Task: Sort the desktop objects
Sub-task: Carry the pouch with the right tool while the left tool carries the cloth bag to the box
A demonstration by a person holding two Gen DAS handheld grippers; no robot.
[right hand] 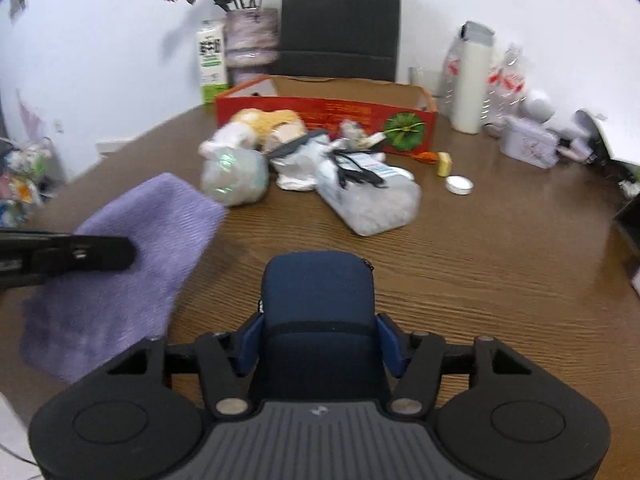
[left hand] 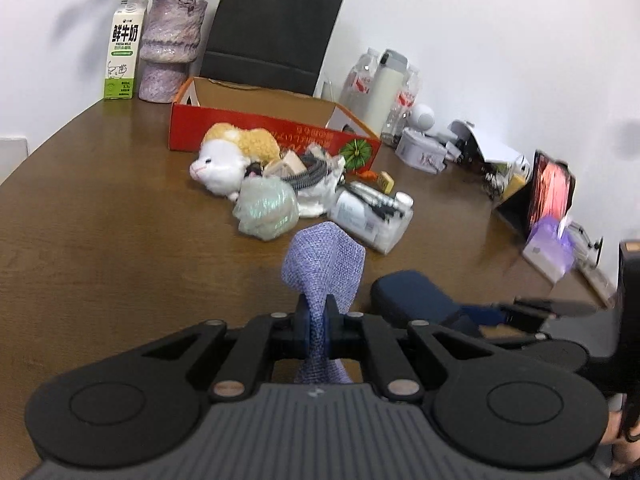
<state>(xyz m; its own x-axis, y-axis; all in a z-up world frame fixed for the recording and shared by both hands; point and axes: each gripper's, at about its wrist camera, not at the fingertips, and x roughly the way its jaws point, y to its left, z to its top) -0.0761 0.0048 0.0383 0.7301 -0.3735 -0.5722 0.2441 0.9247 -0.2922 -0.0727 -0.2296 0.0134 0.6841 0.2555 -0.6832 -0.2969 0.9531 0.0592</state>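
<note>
Purple cloth point(left hand: 324, 264) and one blue pouch point(right hand: 320, 292) gripped before one red box point(left hand: 272, 136).
Left gripper point(left hand: 317, 320) clenched the cloth; right gripper point(right hand: 320, 344) grasped the pouch.

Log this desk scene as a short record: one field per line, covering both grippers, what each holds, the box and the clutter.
left gripper: shut on purple cloth
right gripper: pads against the sides of the navy pouch
pouch: resting on the table
red box: open at the back of the table, contents not visible
pile in front of box: plush toy, green mesh ball, clear bag
behind box: black bag, vase, milk carton
</note>
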